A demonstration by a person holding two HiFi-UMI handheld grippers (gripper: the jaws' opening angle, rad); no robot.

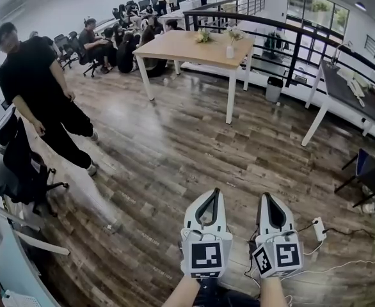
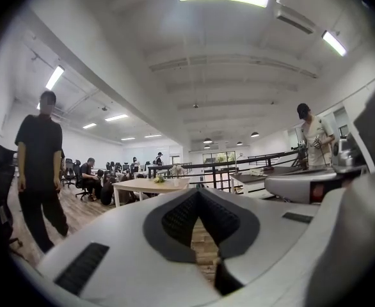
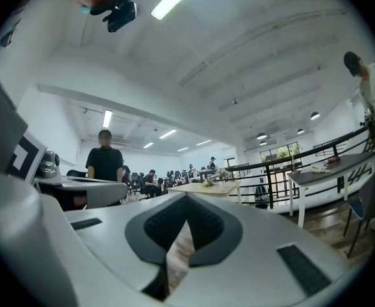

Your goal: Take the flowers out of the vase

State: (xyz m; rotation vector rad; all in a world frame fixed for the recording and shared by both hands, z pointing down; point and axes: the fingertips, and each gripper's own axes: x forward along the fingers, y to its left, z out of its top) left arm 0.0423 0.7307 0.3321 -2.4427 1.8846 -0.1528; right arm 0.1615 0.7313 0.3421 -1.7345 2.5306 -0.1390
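White left tongs (image 1: 214, 192), right tongs (image 1: 265, 197): level, closed.

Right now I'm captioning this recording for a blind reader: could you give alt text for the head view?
The left hand-held gripper and right hand-held gripper, both shut and empty, point across a wood floor toward a distant wooden table with a white vase of flowers. A person in black walks at left.
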